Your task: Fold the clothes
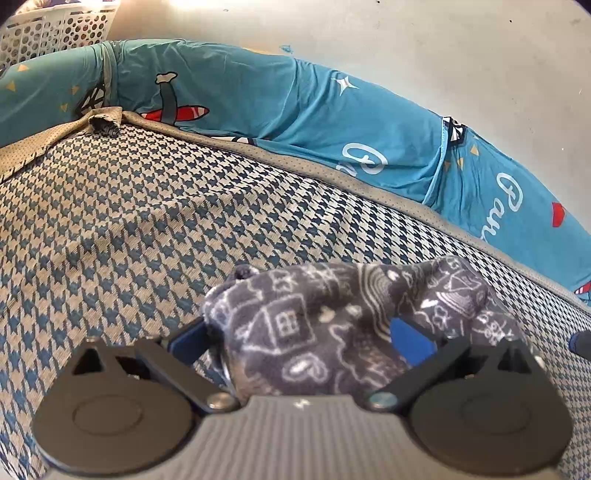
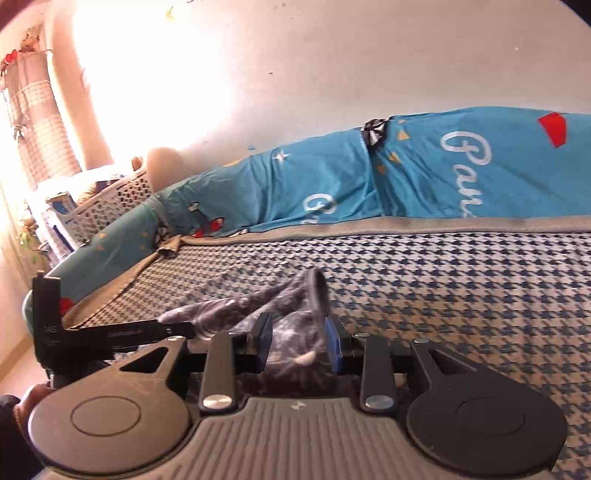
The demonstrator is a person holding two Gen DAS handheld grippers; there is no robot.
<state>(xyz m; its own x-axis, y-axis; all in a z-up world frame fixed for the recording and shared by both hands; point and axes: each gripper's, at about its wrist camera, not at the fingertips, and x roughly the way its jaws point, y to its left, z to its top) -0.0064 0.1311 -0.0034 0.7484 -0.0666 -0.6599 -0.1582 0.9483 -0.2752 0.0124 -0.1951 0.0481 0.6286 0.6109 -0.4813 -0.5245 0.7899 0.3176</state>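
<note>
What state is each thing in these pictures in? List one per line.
Grey patterned garment: bunched, lifted off the bed, unfolded.
Left claw: wide, fabric between its fingers.
Right claw: partly open, cloth between the pads.
Houndstooth bedcover: spread flat.
Blue quilt: rolled along the wall.
White basket: upright.

A small grey fleece garment [image 1: 317, 325] printed with white doodles of houses and hearts is seen bunched and crumpled. It is raised partly off a blue-and-beige houndstooth bedcover [image 1: 147, 221].
</note>
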